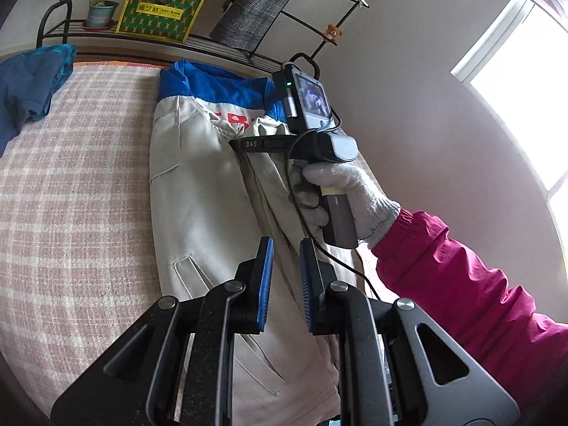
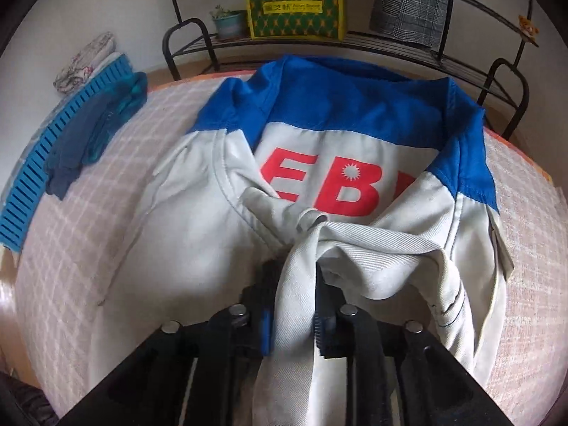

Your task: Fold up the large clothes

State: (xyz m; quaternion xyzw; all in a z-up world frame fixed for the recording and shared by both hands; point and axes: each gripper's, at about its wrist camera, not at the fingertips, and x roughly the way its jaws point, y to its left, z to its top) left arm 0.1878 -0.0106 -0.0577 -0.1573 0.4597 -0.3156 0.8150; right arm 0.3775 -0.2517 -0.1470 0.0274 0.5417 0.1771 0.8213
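A beige work jacket (image 1: 198, 195) with a blue yoke and red letters lies back up on the pink checked bed cover (image 1: 71, 195), its sides folded in. My left gripper (image 1: 287, 252) hovers over the jacket's lower half, its blue pads slightly apart with nothing between them. In the right wrist view, my right gripper (image 2: 294, 273) points steeply down at the middle of the jacket (image 2: 177, 213). A bunched beige sleeve (image 2: 294, 305) runs loosely between its jaws, which stand apart. A gloved hand (image 1: 340, 191) in a magenta sleeve holds that gripper.
A folded dark blue garment (image 2: 96, 135) lies at the bed's left edge beside a blue slatted crate (image 2: 42, 163). Behind the bed, a black metal rack (image 2: 390, 41) carries a yellow-green box (image 2: 294, 3), a potted plant (image 2: 227, 23) and grey checked cloth (image 2: 408, 3). A bright window (image 1: 525, 88) is at right.
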